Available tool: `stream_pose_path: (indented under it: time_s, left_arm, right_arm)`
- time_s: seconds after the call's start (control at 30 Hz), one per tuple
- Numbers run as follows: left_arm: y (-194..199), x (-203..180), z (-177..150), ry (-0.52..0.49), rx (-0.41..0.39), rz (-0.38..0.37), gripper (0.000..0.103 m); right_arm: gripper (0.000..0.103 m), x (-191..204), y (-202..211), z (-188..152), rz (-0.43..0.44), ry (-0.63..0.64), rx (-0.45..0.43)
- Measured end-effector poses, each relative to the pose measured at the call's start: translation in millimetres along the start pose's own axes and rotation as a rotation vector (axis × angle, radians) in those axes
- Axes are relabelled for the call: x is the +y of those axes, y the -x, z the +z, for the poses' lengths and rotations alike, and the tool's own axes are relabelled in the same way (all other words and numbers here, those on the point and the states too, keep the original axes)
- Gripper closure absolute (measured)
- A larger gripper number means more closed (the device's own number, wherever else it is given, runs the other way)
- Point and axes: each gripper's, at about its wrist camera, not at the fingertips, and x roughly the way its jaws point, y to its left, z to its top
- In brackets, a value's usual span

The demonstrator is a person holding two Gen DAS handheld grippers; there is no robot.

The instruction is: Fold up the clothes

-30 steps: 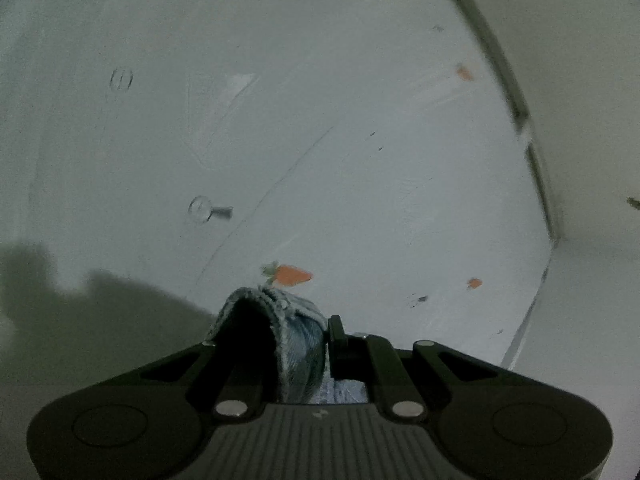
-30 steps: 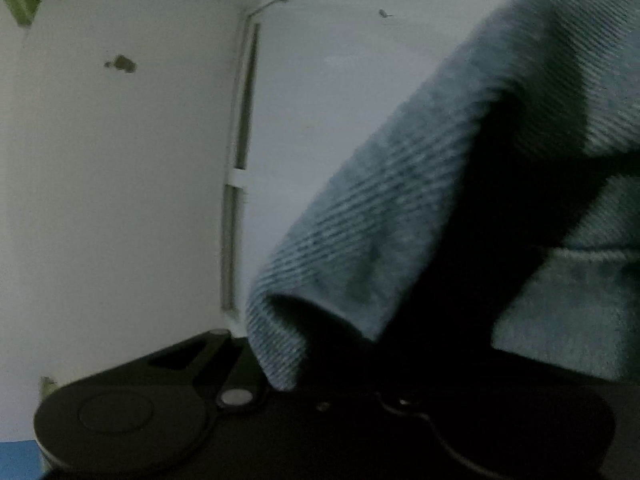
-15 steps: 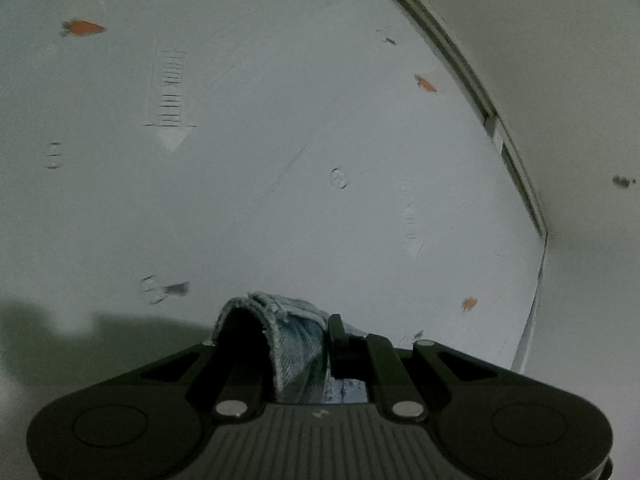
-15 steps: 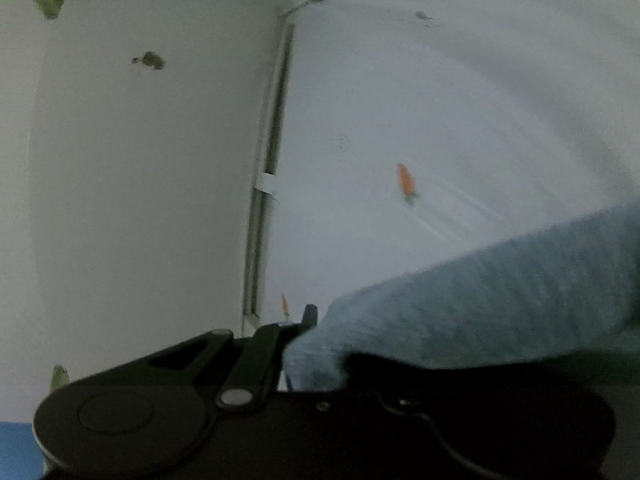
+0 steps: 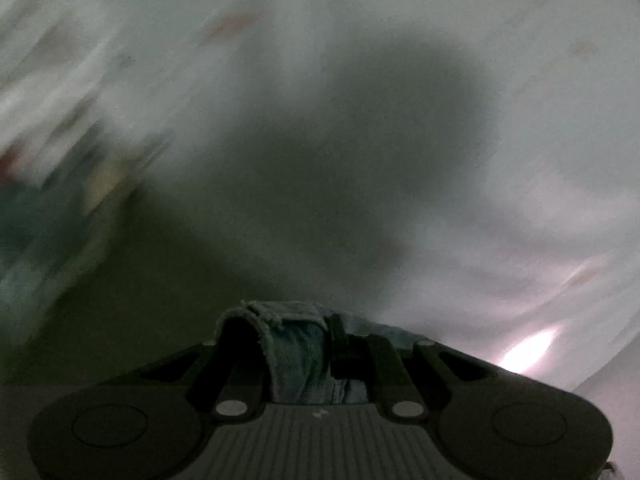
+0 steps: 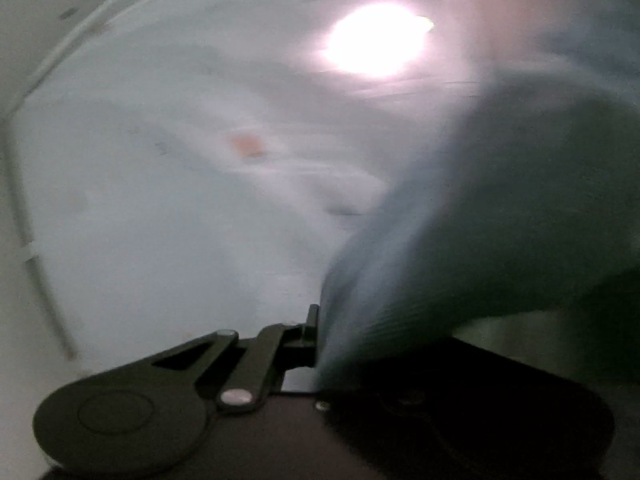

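Left wrist view: the left gripper [image 5: 298, 354] has its jaws pinched on a frayed hem of the denim garment [image 5: 296, 364], which bunches between the fingers and spills over the right one.
Right wrist view: the right gripper [image 6: 320, 344] also pinches the denim garment [image 6: 460, 240]; only its left finger shows, the cloth draping over the other and billowing up to the right.
Where the garment is: held by both grippers, one edge in each, and as far as can be told not lying flat.
Surroundings: a white sheet [image 6: 160, 220] with small orange marks; everything beyond the grippers is smeared by motion blur.
Done so far: the garment is gripped at two points, likely to spread it out or start a fold.
Left to do: no finished fold is visible; laying it down, folding and smoothing all seem to remain.
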Motion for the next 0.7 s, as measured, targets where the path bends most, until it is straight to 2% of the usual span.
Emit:
stream_pose_path:
  time_s: [0.07,0.13,0.23,0.3,0.37,0.43,0.53,0.63,0.7]
  left_arm:
    - [4.7,37.6,-44.9,0.027,0.045,0.063,0.093]
    - [24.9,67.3,-72.9,0.052,0.04,0.06,0.092]
    - [54.7,81.4,-82.6,0.106,0.053,0.007,0.089]
    - [61.5,74.5,-86.2,0.079,0.062,-0.005,0.087]
    - [64.3,72.5,-91.0,0.049,0.076,-0.01,0.085]
    - [67.2,65.7,-94.6,0.017,0.094,-0.015,0.083]
    - [74.3,56.4,-92.8,0.001,0.125,-0.027,0.081]
    - [80.7,49.5,-91.6,0.006,0.161,-0.045,0.077]
    - [85.1,42.2,-87.5,-0.015,0.194,-0.056,0.075]
  right_arm:
    - [0.097,-36.5,39.0,-16.5,-0.148,-0.022,-0.007]
    - [0.097,-53.7,64.3,-26.0,-0.24,-0.044,-0.024]
    - [0.093,-75.8,97.6,-37.4,-0.363,-0.08,-0.056]
    - [0.091,-89.4,109.6,-41.8,-0.428,-0.076,-0.052]
    - [0.086,-82.9,107.8,-44.9,-0.479,-0.027,-0.023]
    - [0.077,-68.0,99.5,-47.2,-0.536,0.043,0.013]
    - [0.067,-30.3,84.5,-48.7,-0.64,0.214,0.074]
    - [0.065,3.6,66.2,-53.5,-0.745,0.388,0.152]
    - [0.063,7.3,54.0,-57.8,-0.794,0.47,0.192]
